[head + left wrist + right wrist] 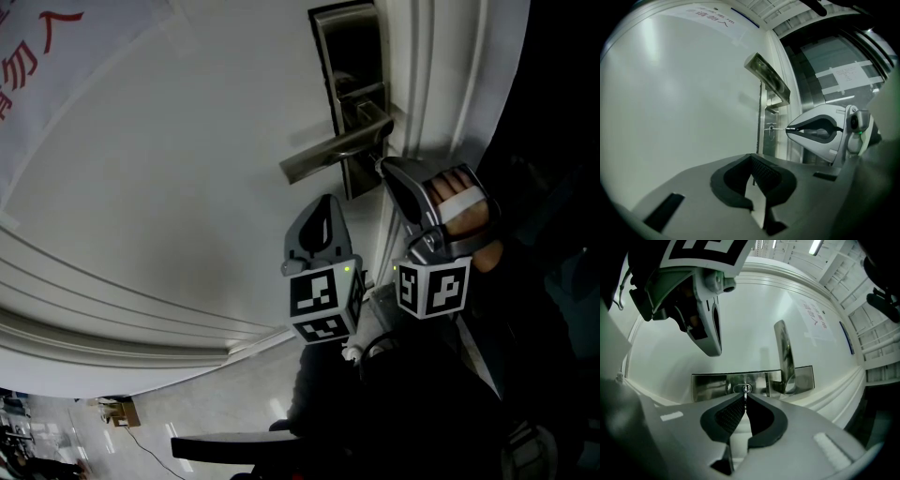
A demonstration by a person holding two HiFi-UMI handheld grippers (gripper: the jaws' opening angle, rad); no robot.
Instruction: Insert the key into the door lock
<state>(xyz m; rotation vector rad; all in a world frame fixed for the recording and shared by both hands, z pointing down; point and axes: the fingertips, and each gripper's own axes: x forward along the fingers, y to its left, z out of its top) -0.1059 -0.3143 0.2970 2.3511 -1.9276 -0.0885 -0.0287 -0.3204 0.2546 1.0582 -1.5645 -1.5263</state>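
- The right gripper is clamped on a thin metal key, pinched edge-on between the tips of its two dark pads.
- The key points straight at the lock plate. Its tip sits at the small oval keyhole in the middle of that plate.
- In the left gripper view the blade runs level from the right gripper's tips to the keyhole. How deep it has gone in is hard to judge, perhaps only the tip.
- The lever handle is mounted on the lock plate and reaches away from it across the white door. The keyhole lies on the plate just beside the handle's base.
- A hand grips the right gripper on the side away from the lock plate, near the door's edge, with that gripper's marker cube further back still.
- The left gripper has its pads together at the tips, with nothing between them; the white door shows through the gap lower down.
- It hangs off the lock plate, touching neither plate nor handle. In the head view it is beside the right gripper and further from the plate, under the free end of the handle, with its own marker cube behind it.
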